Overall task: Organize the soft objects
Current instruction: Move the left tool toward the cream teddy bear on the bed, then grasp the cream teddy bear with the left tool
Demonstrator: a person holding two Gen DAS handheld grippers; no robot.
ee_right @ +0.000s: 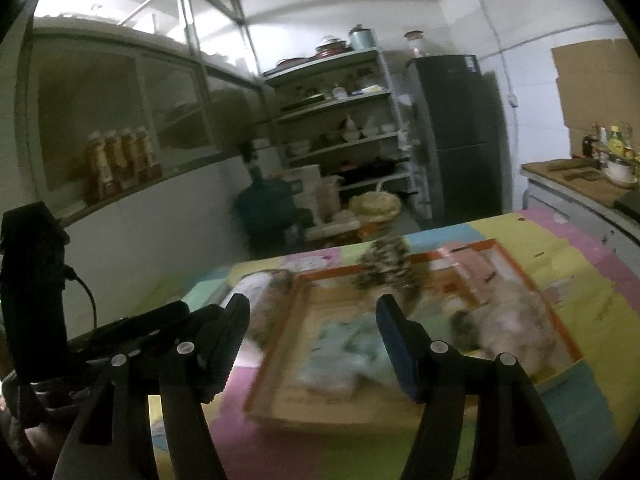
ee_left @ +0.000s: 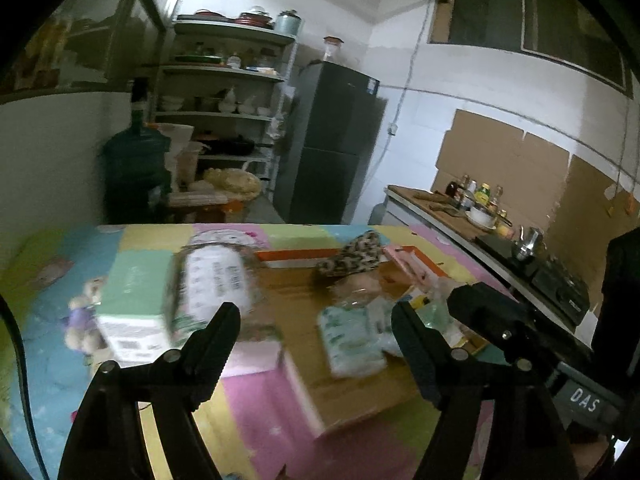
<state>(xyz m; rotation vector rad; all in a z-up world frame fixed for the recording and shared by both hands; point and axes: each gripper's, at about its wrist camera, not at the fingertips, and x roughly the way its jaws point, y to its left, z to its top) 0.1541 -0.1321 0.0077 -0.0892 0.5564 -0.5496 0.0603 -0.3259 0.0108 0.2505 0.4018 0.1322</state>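
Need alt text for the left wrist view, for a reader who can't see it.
The left hand-held gripper hangs open and empty above a cardboard box holding tissue packs and a leopard-print cloth, on a pastel foam mat. A teddy bear lies left of the box; a fridge stands behind.

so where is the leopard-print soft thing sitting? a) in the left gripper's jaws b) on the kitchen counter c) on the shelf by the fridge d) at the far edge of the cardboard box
d: the leopard-print item rests on the far rim of the cardboard box, and both wrist views show it there.
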